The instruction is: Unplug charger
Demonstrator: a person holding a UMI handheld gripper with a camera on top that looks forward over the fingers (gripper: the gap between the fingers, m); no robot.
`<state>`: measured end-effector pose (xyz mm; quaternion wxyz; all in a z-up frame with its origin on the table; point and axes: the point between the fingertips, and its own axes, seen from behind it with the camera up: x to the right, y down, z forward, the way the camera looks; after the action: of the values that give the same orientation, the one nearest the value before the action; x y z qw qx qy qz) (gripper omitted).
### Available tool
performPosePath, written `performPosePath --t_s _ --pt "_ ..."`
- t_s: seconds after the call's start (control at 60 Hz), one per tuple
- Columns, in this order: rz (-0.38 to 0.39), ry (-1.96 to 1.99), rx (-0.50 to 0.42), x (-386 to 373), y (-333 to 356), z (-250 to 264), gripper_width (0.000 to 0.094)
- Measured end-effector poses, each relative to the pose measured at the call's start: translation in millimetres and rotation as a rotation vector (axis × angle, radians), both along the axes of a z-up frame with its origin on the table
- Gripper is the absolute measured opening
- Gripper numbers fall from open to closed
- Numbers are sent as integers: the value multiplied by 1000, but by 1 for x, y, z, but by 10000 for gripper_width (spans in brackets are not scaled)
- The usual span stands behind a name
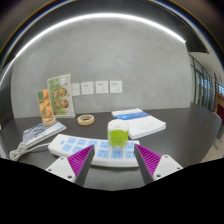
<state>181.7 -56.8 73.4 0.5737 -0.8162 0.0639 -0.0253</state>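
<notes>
A green charger [118, 131] stands upright, plugged into a white power strip [92, 151] with blue-marked sockets that lies flat on the dark table [190, 135]. My gripper [113, 153] is open and empty. Its purple pads [76, 157] flank the near edge of the strip. The charger is just ahead of the fingertips, roughly centred between them, with a gap on each side. Nothing is held.
White cable and a plastic bag [30, 136] lie left of the strip. A tape roll [87, 119] and a stack of white papers [141, 124] sit behind it. A fruit-printed card [55, 97] leans on the wall, which bears small white plates [88, 88].
</notes>
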Motion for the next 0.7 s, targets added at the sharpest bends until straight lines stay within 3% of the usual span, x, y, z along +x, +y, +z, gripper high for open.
performPosePath --t_s 0.183,0.2,0.217,0.267,0.4,0.6,0.7 --pt "-102 -14 19 25 85 -9 780" --pt "-110 -17 27 28 89 -8 810" --pt "-113 -23 36 30 94 -7 778" --pt "-118 -46 46 34 105 -6 499" --pt "-138 -53 72 35 106 -3 373" --pt "-63 -77 58 30 106 4 341" --pt "-55 -136 254 36 100 97 341"
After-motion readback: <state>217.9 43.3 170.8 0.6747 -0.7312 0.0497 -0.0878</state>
